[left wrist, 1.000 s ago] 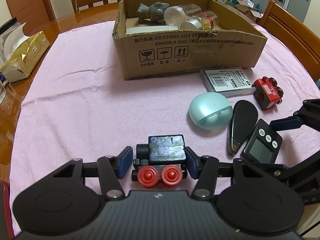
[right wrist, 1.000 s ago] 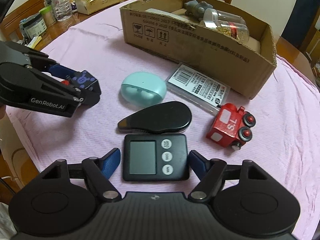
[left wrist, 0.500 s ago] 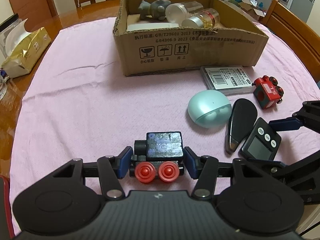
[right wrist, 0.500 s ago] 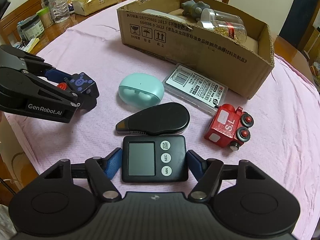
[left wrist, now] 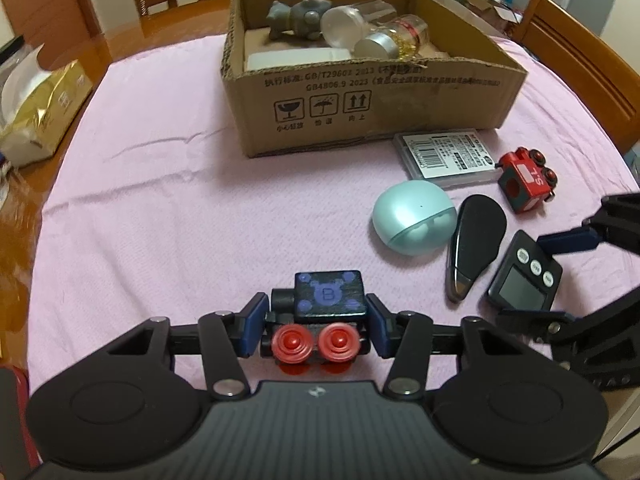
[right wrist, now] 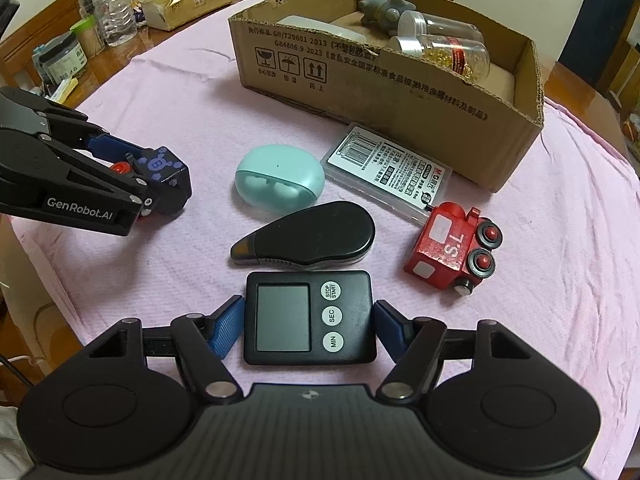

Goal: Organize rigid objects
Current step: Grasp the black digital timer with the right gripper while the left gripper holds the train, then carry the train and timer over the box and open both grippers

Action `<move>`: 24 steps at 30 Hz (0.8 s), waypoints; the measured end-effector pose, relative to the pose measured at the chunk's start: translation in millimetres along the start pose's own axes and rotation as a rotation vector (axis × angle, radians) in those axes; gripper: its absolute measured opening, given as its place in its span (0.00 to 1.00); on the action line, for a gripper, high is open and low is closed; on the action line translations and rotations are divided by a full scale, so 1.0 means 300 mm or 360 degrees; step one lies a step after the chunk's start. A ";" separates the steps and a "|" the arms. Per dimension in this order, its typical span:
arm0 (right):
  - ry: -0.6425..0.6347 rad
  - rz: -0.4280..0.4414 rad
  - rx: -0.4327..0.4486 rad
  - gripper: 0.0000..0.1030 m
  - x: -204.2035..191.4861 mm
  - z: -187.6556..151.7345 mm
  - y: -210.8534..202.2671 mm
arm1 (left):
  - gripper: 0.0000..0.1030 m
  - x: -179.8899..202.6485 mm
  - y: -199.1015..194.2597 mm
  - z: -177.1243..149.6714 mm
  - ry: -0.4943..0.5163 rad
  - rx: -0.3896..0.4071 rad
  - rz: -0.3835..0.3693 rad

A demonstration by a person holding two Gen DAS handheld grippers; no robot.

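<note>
While the left gripper [left wrist: 316,322] clamps the black toy train [left wrist: 320,312] (red wheels facing the camera) well in front of the cardboard box [left wrist: 372,100], the right gripper [right wrist: 310,322] brackets the black timer [right wrist: 310,316]. Its blue fingers [right wrist: 226,326] sit beside the timer's edges; contact cannot be told.

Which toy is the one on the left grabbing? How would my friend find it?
Start at the cardboard box on the pink cloth, then come toward the left gripper. Between its blue fingers sits the black toy train. Unlike the red train, it is black, with a purple B on top.
</note>
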State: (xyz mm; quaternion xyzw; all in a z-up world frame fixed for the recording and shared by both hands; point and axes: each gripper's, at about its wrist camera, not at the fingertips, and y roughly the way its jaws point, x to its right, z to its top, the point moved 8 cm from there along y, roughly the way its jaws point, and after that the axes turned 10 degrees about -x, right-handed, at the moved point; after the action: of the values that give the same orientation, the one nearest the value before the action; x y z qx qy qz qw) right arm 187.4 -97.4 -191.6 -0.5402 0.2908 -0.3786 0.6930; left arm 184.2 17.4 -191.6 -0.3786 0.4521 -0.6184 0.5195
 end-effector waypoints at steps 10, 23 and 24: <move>-0.0010 0.0017 -0.0007 0.72 0.020 0.011 -0.073 | 0.49 0.011 -0.069 0.022 0.0106 -0.0005 -0.0046; -0.0064 0.0003 0.0170 0.72 0.098 0.150 -0.290 | 0.49 0.021 -0.225 0.140 0.0200 0.0068 -0.0125; -0.0069 -0.0005 0.0190 0.72 0.107 0.168 -0.302 | 0.49 0.024 -0.237 0.157 0.0210 0.0086 -0.0124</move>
State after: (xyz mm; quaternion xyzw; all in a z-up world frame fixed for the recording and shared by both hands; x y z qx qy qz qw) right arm 226.7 -109.6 -91.0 -0.5063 0.2518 -0.3845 0.7296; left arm 205.7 6.3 -109.4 -0.3403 0.4535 -0.6738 0.4739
